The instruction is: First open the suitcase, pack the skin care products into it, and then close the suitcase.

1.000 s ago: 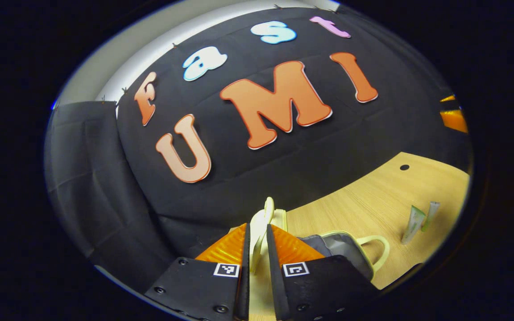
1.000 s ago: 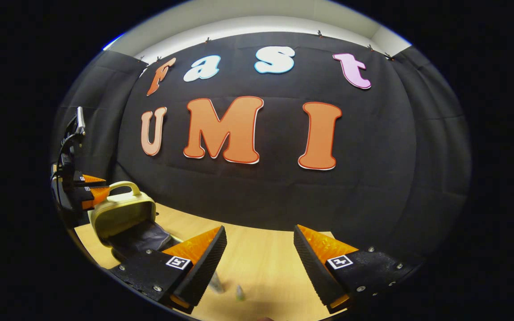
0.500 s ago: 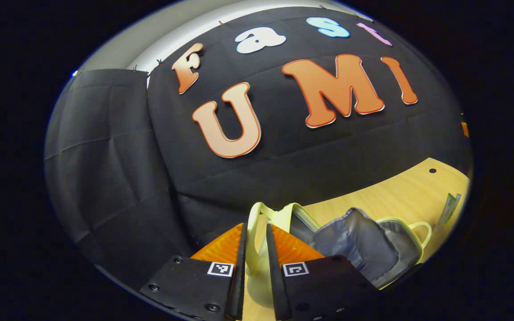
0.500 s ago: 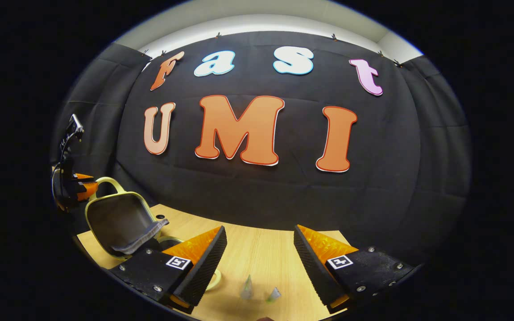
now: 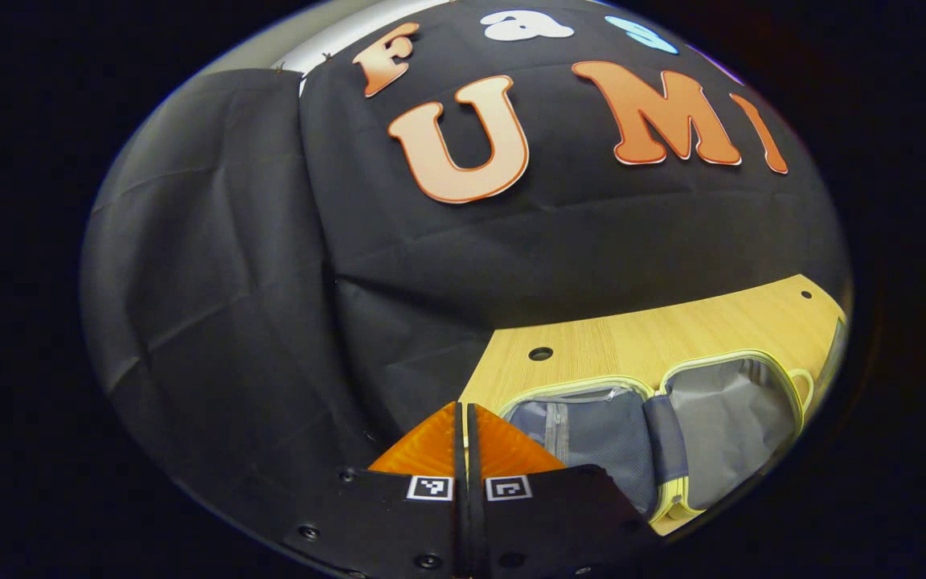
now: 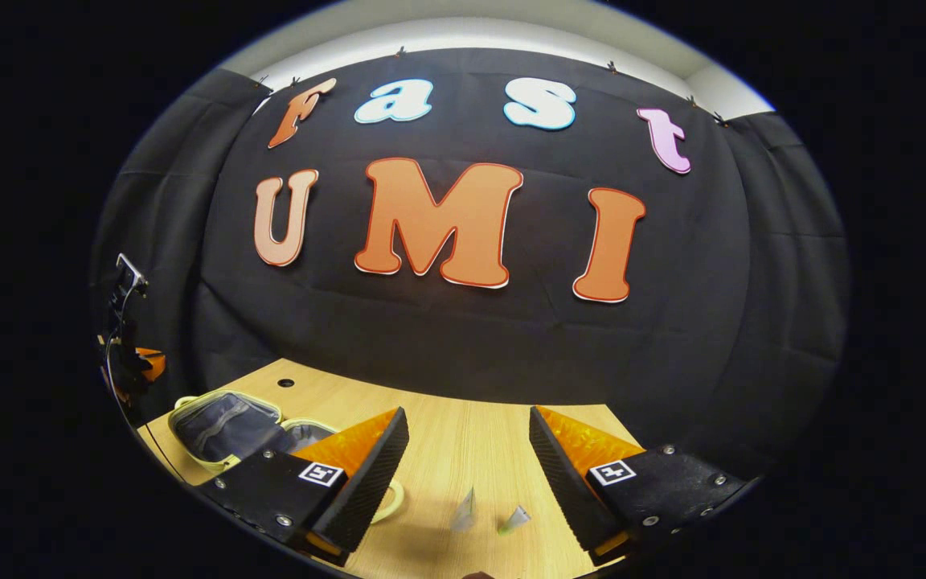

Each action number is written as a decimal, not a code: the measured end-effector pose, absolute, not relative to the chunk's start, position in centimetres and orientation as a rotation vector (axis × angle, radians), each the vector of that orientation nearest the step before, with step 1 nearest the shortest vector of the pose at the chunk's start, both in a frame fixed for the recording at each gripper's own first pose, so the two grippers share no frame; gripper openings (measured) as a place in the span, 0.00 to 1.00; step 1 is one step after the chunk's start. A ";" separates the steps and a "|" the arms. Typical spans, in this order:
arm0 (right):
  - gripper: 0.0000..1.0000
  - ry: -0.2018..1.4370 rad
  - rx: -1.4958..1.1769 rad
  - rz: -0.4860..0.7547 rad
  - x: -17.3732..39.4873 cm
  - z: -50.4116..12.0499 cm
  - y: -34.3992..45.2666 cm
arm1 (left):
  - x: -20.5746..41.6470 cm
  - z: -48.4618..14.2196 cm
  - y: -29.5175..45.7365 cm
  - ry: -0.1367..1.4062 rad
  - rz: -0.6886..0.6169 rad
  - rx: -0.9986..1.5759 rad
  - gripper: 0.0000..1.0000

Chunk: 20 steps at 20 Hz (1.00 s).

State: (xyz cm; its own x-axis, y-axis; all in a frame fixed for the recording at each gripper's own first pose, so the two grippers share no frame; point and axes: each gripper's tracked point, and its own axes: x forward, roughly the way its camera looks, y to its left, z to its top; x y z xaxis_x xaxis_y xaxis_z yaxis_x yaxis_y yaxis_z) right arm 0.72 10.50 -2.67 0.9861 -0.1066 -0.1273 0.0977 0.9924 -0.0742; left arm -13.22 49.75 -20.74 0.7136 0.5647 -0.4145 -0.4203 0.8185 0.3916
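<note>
**Suitcase laid open, tubes waiting for my right tongs**

The suitcase [image 5: 656,438] lies spread flat on the wooden table [image 5: 672,338], both halves lining-up — the zipped mesh half nearer my left side, the plain grey half beyond it with its pale loop handle at the far end. That is how I want it: with both shells flat there is a wide, shallow bay to drop things into, and nothing I need to prop up while the other hand works.

My left gripper [image 5: 467,450] sits off the near corner of the case, fingers pressed together with nothing between them; I judge it clear of the rim, touching neither shell.

My right gripper [image 6: 467,450] hangs above the table with its jaws wide apart and empty. Between and just below its fingers stand the skin care products [image 6: 487,515] — two small tubes close together (one paler, one greenish, though they are too small and blurred for me to say more). They are on the bare wood, well apart from the suitcase, which shows at the left of the right gripper view.

Opening looks done to me; packing has not begun. The right tongs are spread ready for a tube.
</note>
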 end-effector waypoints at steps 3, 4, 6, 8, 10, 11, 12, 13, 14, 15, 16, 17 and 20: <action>0.95 0.143 -0.070 -0.119 0.4 -3.2 10.4 | -14.3 -21.8 48.6 0.563 0.548 0.213 0.14; 0.95 0.147 -0.071 -0.123 0.4 -3.6 10.4 | -14.1 -21.8 47.8 0.554 0.526 0.195 0.20; 0.95 0.159 -0.078 -0.131 0.2 -4.2 9.9 | -13.7 -21.5 46.1 0.537 0.497 0.194 0.39; 0.95 0.167 -0.083 -0.135 -0.2 -4.9 9.1 | -13.0 -20.6 43.6 0.510 0.454 0.205 0.57; 0.96 0.185 -0.084 -0.131 -0.7 -6.0 8.2 | -12.2 -19.8 41.0 0.487 0.422 0.228 0.69; 0.95 0.187 -0.077 -0.124 -0.8 -6.3 7.8 | -11.7 -19.5 39.3 0.475 0.401 0.230 0.76; 0.96 0.189 -0.069 -0.120 -0.7 -6.6 7.4 | -11.3 -19.1 37.4 0.461 0.382 0.234 0.77; 0.95 0.197 -0.061 -0.117 -0.6 -7.1 6.8 | -10.7 -18.8 35.5 0.449 0.356 0.230 0.80; 0.95 0.203 -0.054 -0.117 -0.8 -7.5 6.1 | -10.1 -18.8 33.4 0.442 0.329 0.235 0.81; 0.96 0.206 -0.047 -0.115 -0.8 -7.7 5.5 | -9.4 -18.5 31.4 0.430 0.302 0.242 0.87; 0.96 0.204 -0.042 -0.108 -0.9 -8.0 5.1 | -8.7 -18.3 29.1 0.417 0.269 0.251 0.88; 0.96 0.206 -0.042 -0.100 -1.0 -8.2 4.6 | -7.9 -18.2 26.9 0.409 0.241 0.258 0.91; 0.95 0.242 -0.039 -0.074 -1.6 -10.0 3.3 | -6.6 -19.0 20.4 0.399 0.145 0.264 0.92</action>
